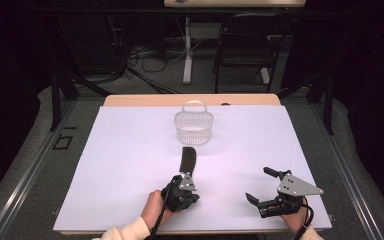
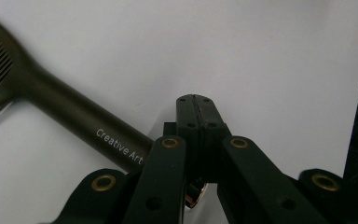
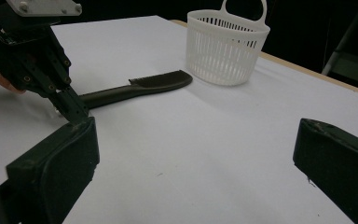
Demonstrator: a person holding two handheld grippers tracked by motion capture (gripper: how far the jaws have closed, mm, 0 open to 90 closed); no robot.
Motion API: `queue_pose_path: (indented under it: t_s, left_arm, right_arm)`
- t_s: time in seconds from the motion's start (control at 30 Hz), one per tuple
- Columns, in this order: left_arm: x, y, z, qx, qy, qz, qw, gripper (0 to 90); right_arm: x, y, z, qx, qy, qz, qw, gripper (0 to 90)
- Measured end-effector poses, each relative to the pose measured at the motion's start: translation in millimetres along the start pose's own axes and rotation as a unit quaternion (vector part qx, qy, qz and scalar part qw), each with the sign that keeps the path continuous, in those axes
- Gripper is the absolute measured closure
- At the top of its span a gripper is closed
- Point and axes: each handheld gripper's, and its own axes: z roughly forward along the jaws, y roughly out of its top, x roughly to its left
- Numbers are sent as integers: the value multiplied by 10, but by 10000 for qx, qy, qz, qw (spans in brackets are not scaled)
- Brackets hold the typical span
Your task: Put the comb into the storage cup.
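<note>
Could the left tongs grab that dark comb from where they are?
Probably yes: the left tongs sit shut right beside the comb handle, with bare table around, but they must open first.

Recording lab: dark room, floor cables (image 1: 145,57), white-covered table (image 1: 130,150), folding chair (image 1: 245,45).

- I count one black comb (image 1: 188,160) at the centre of the high view, just below the basket; on its handle I read the words "Creative Art" in my left gripper view.
- One white slotted basket (image 1: 194,125) with a loop handle, above the centre of the frame.
- One white sheet (image 1: 130,165) across the middle of the frame, on one wooden table (image 1: 145,100).
- Two grippers of mine: the left gripper (image 1: 180,181) at lower centre, the right gripper (image 1: 261,186) at lower right.
- One dark chair (image 1: 245,45) at the upper right.
</note>
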Motion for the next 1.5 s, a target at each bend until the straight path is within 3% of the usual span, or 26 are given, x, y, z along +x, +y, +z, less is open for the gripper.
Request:
queue_pose_path:
  t_s: [0.97, 1.5]
  left_arm:
    - [289, -265, -242, 4, 422, -462, 9980, 900]
    - [404, -336, -301, -28, 463, -614, 9970, 899]
  right_arm:
    - [-6, 0, 15, 84, 23, -28, 10000, 0]
    - [-3, -4, 29, 104, 47, -16, 9999, 0]
